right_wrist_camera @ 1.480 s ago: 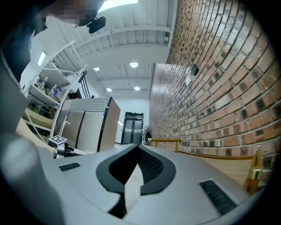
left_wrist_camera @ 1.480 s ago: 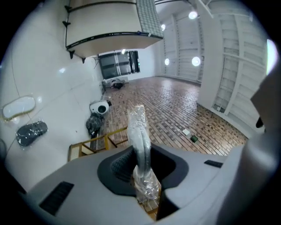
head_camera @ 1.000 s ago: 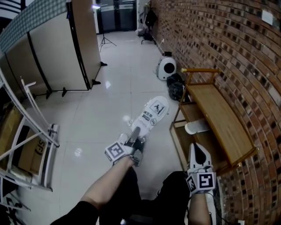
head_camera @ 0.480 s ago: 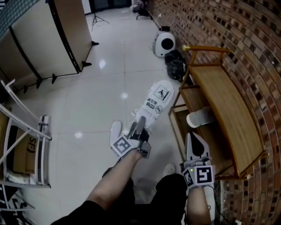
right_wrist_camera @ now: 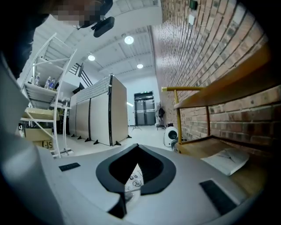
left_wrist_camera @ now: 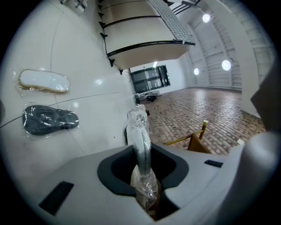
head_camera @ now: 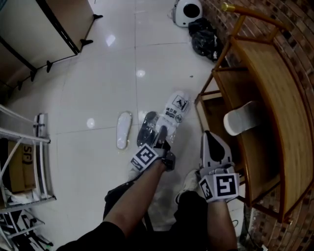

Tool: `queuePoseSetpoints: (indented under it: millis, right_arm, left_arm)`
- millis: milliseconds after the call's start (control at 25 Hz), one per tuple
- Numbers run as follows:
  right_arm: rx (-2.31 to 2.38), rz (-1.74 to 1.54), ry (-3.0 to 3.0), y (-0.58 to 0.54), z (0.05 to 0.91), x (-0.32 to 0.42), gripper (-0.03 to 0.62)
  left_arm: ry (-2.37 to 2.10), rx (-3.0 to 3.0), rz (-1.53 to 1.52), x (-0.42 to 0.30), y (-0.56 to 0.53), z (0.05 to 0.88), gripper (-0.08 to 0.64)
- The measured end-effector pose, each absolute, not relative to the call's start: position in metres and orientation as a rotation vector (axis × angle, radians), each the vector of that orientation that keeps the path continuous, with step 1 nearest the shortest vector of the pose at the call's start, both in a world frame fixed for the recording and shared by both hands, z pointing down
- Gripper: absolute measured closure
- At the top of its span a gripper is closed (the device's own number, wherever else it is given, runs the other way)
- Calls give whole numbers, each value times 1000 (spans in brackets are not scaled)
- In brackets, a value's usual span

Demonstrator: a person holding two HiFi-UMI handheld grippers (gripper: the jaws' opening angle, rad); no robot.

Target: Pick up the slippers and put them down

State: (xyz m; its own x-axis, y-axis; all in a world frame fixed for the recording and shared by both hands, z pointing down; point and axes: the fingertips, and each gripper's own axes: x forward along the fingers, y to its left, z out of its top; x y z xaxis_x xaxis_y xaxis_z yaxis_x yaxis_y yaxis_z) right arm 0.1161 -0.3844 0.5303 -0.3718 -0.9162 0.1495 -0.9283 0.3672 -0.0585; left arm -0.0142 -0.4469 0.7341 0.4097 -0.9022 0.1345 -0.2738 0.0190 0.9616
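My left gripper [head_camera: 161,138] is shut on the heel end of a slipper in a clear printed bag [head_camera: 175,108], which stretches forward low over the floor. In the left gripper view this bagged slipper [left_wrist_camera: 138,132] stands edge-on between the jaws of the left gripper [left_wrist_camera: 141,171]. A white slipper [head_camera: 123,129] and a dark slipper [head_camera: 146,128] lie side by side on the tiles just left of it, the white slipper [left_wrist_camera: 44,81] and the dark slipper [left_wrist_camera: 49,119] also showing there. My right gripper [head_camera: 212,136] hangs beside the bench, jaws together, holding nothing that I can see.
A wooden two-level bench [head_camera: 274,93] stands along the brick wall at right, with a white bagged item [head_camera: 244,117] on its lower shelf. A black bag [head_camera: 206,37] and a round white appliance [head_camera: 189,10] sit beyond it. A white rack [head_camera: 29,147] stands at left.
Both grippers have dropped towards the floor. The left one has carried the bagged slipper down next to the white and dark slippers, which have come into view.
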Motion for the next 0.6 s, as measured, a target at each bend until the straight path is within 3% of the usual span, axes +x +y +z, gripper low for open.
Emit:
queuePoseSetpoints:
  millis: [320, 600]
  right_arm:
    - [1614, 404, -2391, -439, 640, 124, 589]
    - [1590, 593, -2280, -420, 710, 152, 589]
  left_arm:
    - [-1118, 1401, -599, 10, -458, 822, 480]
    - [-1175, 1209, -592, 19, -447, 900, 480]
